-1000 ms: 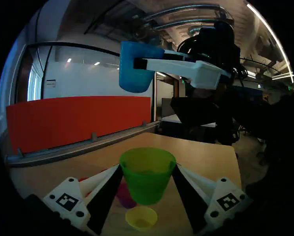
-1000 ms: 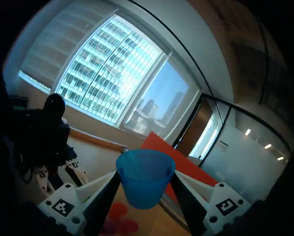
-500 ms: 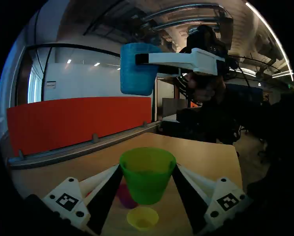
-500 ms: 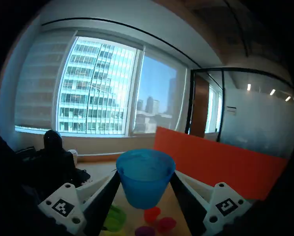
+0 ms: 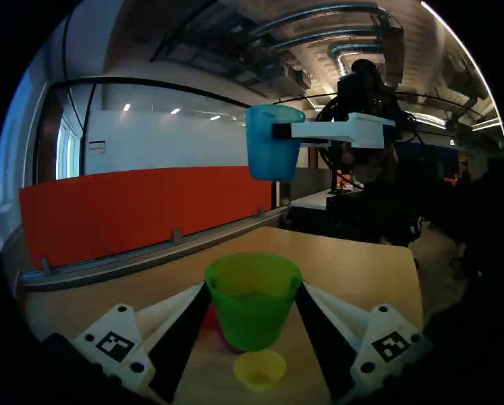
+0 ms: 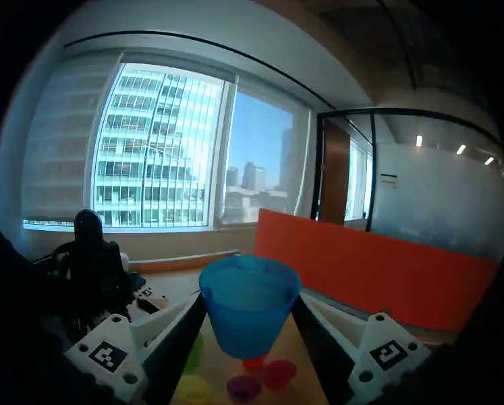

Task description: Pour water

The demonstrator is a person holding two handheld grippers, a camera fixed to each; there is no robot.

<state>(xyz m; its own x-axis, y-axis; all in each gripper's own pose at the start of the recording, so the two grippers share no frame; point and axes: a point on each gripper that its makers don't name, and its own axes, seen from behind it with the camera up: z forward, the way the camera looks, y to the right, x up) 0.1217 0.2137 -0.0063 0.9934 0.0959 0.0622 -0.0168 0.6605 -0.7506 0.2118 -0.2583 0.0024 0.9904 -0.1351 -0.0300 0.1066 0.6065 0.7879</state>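
Left gripper [image 5: 252,291] fingers pinched an upright green cup [image 5: 253,317] over the wooden table [image 5: 349,263]. Right gripper [image 6: 249,300] fingers pinched an upright blue cup [image 6: 248,327], held higher up.

I'm in an office: a wooden desk [image 5: 346,260] under me, an orange divider [image 5: 144,209] along its edge, a glass wall [image 5: 157,142] behind it, bare ducts [image 5: 319,27] overhead, and a big window [image 6: 164,148] looking out on towers [image 6: 252,177].
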